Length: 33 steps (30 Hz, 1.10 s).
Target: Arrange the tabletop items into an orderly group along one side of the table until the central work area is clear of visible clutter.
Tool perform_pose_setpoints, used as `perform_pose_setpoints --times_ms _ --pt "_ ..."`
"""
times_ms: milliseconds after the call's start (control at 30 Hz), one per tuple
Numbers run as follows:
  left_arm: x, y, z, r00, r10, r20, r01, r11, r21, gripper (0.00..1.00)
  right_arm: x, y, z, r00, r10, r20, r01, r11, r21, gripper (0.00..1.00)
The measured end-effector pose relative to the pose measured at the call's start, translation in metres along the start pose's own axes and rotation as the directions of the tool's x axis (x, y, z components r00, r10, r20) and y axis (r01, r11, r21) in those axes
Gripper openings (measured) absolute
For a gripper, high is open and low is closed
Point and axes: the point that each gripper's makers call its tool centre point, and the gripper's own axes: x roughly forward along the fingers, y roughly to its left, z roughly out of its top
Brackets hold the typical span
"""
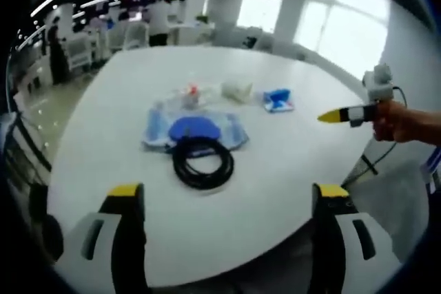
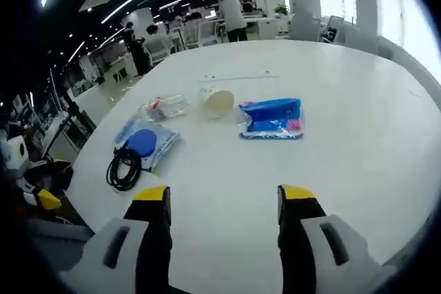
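On the round white table point(image 1: 289, 163) lie a coiled black cable point(image 1: 202, 162), a clear bag with a blue round item point(image 1: 195, 129), a small clear packet with a red spot point(image 1: 189, 96), a tipped paper cup point(image 1: 238, 90) and a blue packet point(image 1: 278, 100). My left gripper point(image 1: 230, 194) is open over the near edge, just short of the cable. The right gripper's yellow tip point(image 1: 334, 116) enters from the right, held by a hand. In the right gripper view my right gripper point(image 2: 224, 197) is open and empty, with the cable point(image 2: 124, 166), bag point(image 2: 145, 142), cup point(image 2: 218, 102) and blue packet point(image 2: 271, 118) ahead.
Office desks, chairs and standing people point(image 2: 231, 13) fill the background beyond the table point(image 2: 358, 135). Bright windows point(image 1: 331, 12) line the far side. Floor point(image 1: 41, 111) lies to the left of the table. The left gripper point(image 2: 38, 197) shows at the left edge of the right gripper view.
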Motion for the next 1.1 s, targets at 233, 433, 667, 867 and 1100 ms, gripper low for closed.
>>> perform_pose_setpoints --times_ms 233,433,667,867,1100 --pt "-0.001 -0.002 0.003 1.0 -0.004 0.002 0.004 1.0 0.026 0.99 -0.014 0.023 -0.021 1.0 0.018 -0.01 -0.018 1.0 0.021 0.63" --pt "-0.003 -0.006 0.006 1.0 -0.028 0.003 0.028 1.0 0.011 0.99 -0.022 0.031 -0.03 1.0 0.019 -0.009 -0.018 0.998 0.058 0.62" --pt "-0.014 -0.002 0.011 1.0 -0.007 0.011 0.007 1.0 0.025 0.99 -0.026 0.027 -0.032 1.0 0.016 -0.008 -0.016 0.997 0.078 0.62" --pt "-0.021 0.001 0.009 1.0 0.017 0.004 -0.017 0.999 0.046 0.99 -0.024 0.027 -0.035 1.0 0.022 -0.019 -0.021 0.998 0.067 0.62" --pt "-0.027 0.005 0.003 0.999 0.04 0.006 -0.04 0.997 0.066 0.96 -0.018 0.031 -0.034 0.998 0.047 -0.029 -0.045 0.997 0.057 0.62"
